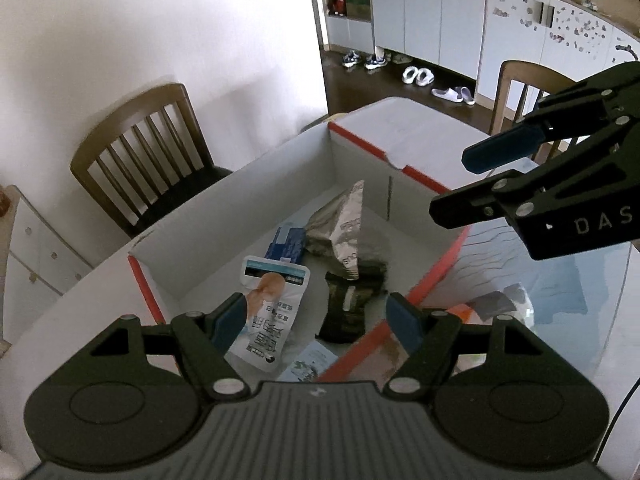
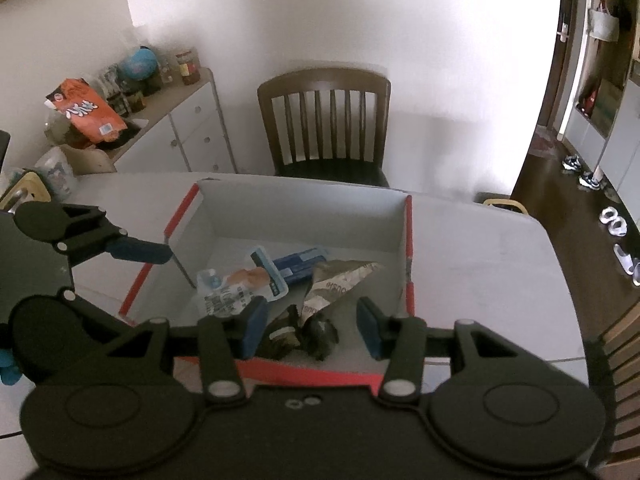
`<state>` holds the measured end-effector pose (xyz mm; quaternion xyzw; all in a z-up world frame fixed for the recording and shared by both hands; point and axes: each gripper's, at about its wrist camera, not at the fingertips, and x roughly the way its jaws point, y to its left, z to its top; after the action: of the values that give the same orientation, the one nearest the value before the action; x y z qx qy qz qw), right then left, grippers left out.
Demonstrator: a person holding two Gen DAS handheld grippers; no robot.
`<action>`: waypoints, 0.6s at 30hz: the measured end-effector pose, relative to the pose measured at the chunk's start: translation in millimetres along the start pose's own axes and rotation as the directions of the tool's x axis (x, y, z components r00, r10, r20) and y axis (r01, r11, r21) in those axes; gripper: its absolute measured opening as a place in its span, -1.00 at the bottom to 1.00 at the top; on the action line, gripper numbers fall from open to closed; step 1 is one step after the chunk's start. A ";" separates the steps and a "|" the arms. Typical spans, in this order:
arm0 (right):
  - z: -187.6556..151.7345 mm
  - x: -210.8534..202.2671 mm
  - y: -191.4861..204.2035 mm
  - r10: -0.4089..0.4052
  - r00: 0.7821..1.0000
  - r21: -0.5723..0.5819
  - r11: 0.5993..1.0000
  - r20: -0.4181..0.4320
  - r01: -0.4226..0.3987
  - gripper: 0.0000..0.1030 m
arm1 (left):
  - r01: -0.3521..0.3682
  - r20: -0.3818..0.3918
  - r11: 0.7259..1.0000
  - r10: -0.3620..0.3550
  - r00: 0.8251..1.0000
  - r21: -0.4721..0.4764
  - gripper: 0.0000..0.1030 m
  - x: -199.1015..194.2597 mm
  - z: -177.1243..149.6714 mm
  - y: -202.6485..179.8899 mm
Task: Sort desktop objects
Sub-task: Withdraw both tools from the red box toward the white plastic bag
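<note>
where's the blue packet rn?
The blue packet lies on the floor of the white box, toward its far wall. It sits between the white pouch and the silver crumpled bag; both wrist views show it.

"DAS" on right gripper body, other print illegible

Left wrist view: set above the near corner of the open box, close, angled down along the left tongs toward the hallway cabinets. Right wrist view: set above the box's long side, close, angled down along the right tongs toward the wall. Shared: box interior, the slat-backed chair, the surface; each view catches the other tongs.
</note>
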<state>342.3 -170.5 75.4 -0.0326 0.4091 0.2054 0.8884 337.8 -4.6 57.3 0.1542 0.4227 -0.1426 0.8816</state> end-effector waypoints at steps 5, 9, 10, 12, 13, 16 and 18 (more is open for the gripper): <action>-8.4 -18.7 -0.6 0.004 1.000 -0.005 1.000 0.021 -0.004 -0.05 | -0.019 0.023 1.000 0.019 1.000 0.004 0.48 -19.4 -3.1 -16.4; -17.7 -33.9 -3.0 0.010 0.999 -0.007 1.000 0.035 -0.010 -0.04 | -0.033 0.037 0.999 0.033 0.999 0.001 0.48 -33.3 -7.4 -30.1; -20.2 -37.4 -3.2 0.012 0.999 -0.010 1.000 0.037 -0.011 -0.04 | -0.039 0.041 0.999 0.039 0.998 -0.001 0.48 -36.4 -8.9 -33.6; -25.5 -44.7 -2.5 0.013 0.999 -0.018 1.000 0.040 -0.012 -0.04 | -0.045 0.053 0.999 0.046 0.998 -0.012 0.48 -43.3 -12.0 -39.8; -28.3 -48.4 -1.5 0.013 0.999 -0.022 1.000 0.043 -0.012 -0.04 | -0.048 0.058 0.999 0.049 0.997 -0.018 0.48 -46.5 -13.6 -42.8; -37.7 -58.6 -0.5 0.019 0.999 -0.029 0.999 0.048 -0.018 -0.04 | -0.058 0.073 0.998 0.060 0.996 -0.029 0.48 -56.4 -18.0 -51.8; -43.3 -65.5 -0.7 0.019 0.999 -0.036 0.999 0.049 -0.017 -0.04 | -0.063 0.083 0.997 0.066 0.994 -0.035 0.48 -62.7 -20.7 -56.3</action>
<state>273.7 -203.0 95.2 -0.0396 0.3835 0.2213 0.8957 264.1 -40.2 86.0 0.1473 0.3823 -0.1136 0.9051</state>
